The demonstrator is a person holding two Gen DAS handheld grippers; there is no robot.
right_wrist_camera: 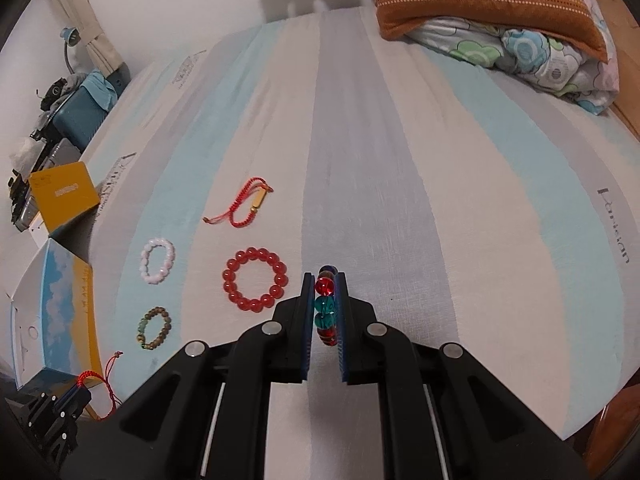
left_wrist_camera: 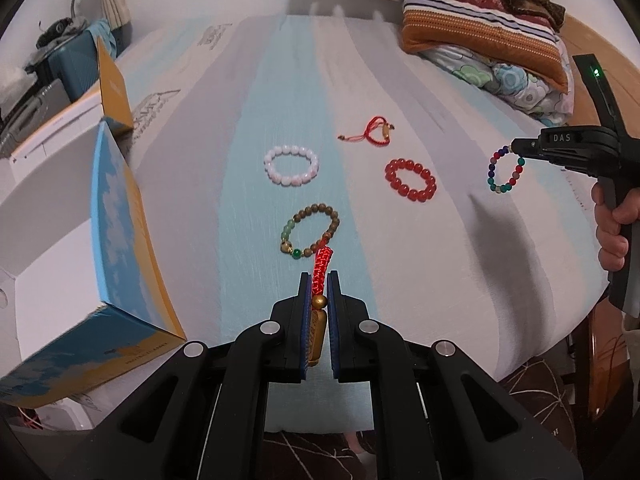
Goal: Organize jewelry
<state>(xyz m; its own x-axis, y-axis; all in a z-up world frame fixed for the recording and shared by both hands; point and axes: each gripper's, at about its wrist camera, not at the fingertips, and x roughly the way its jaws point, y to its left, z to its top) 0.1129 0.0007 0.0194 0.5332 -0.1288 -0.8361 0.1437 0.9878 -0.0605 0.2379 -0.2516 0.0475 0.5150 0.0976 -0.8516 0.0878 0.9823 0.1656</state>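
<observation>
The left gripper [left_wrist_camera: 319, 280] is clamped tight on a red braided cord bracelet [left_wrist_camera: 321, 264] with a gold bead and a gold bar charm; the charm sits between the blue pads, and the braid sticks out past the fingertips, raised above the bed; in the right wrist view its loose cord loops hang beside the gripper at the lower left corner. The right gripper [right_wrist_camera: 325, 280] is closed on a multicoloured bead bracelet [right_wrist_camera: 325, 308]; red and teal beads show between its pads; seen from the left wrist camera, that bracelet dangles in a ring from the gripper's tip, clear of the striped mattress [left_wrist_camera: 400, 240], with a hand [left_wrist_camera: 612, 232] wrapped round the handle. Four pieces lie flat on the mattress, apart from one another: a pale pink bead bracelet [left_wrist_camera: 291, 165], a red bead bracelet [left_wrist_camera: 410, 179], a brown wooden bead bracelet [left_wrist_camera: 310, 232] with green beads, and farther off a second red cord bracelet [left_wrist_camera: 372, 131] with a gold charm. An open blue-and-yellow box [left_wrist_camera: 116, 216] stands at the bed's left edge; folded quilts and a striped pillow [left_wrist_camera: 480, 32] are piled at the far right corner.
</observation>
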